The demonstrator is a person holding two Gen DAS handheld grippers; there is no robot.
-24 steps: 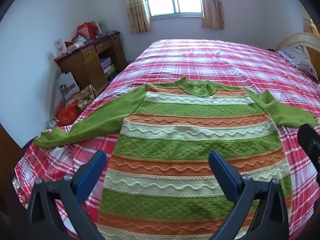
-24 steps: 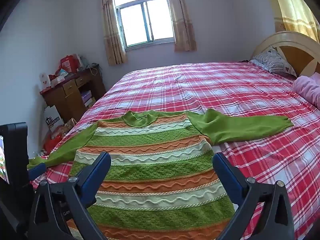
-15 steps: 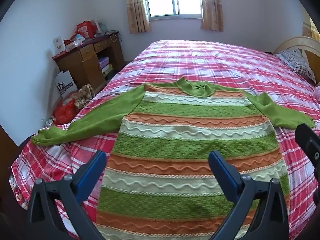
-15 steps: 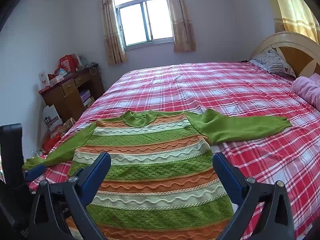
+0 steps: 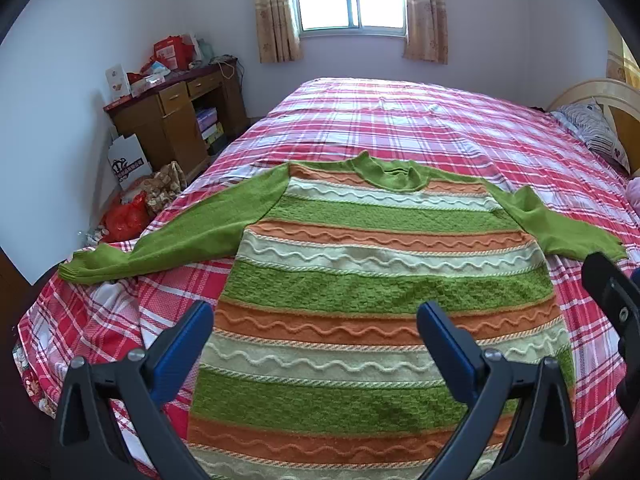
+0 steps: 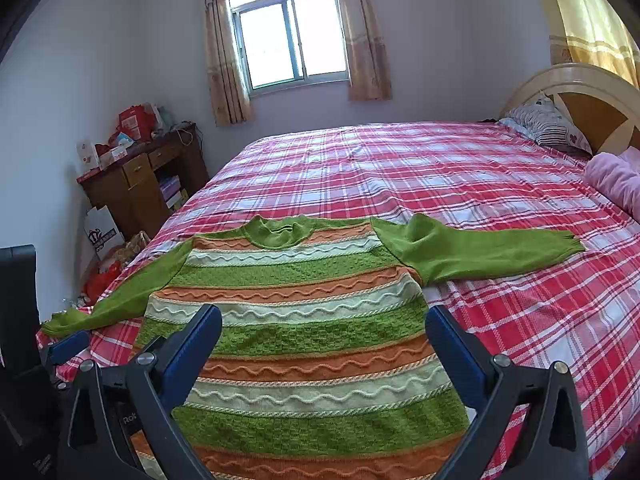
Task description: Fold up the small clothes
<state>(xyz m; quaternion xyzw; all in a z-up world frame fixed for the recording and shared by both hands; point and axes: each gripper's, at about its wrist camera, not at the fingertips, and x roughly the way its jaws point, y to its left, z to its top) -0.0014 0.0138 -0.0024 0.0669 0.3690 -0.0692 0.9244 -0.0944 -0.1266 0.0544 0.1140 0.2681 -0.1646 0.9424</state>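
Observation:
A knitted sweater (image 5: pixel 380 280) (image 6: pixel 304 320) with green, orange and cream stripes lies flat, face up, on the red plaid bed (image 5: pixel 420 128) (image 6: pixel 440 168). Both green sleeves are spread out sideways; the left sleeve (image 5: pixel 168 240) reaches the bed's left edge, the right sleeve (image 6: pixel 480 252) lies on the cover. My left gripper (image 5: pixel 316 316) hovers open above the lower body of the sweater, nothing between its blue pads. My right gripper (image 6: pixel 324 320) is open too, above the sweater's lower part, and also shows at the right edge of the left wrist view.
A wooden desk (image 5: pixel 176 120) (image 6: pixel 140 184) with boxes stands left of the bed, with bags (image 5: pixel 132 216) on the floor beside it. Pillows (image 6: pixel 548 124) and a pink blanket (image 6: pixel 616 180) lie by the headboard at the right. A curtained window (image 6: pixel 292 36) is behind.
Both grippers have drifted slightly, so the sweater sits a little differently in each view. Jaws stay wide; the sweater has not moved.

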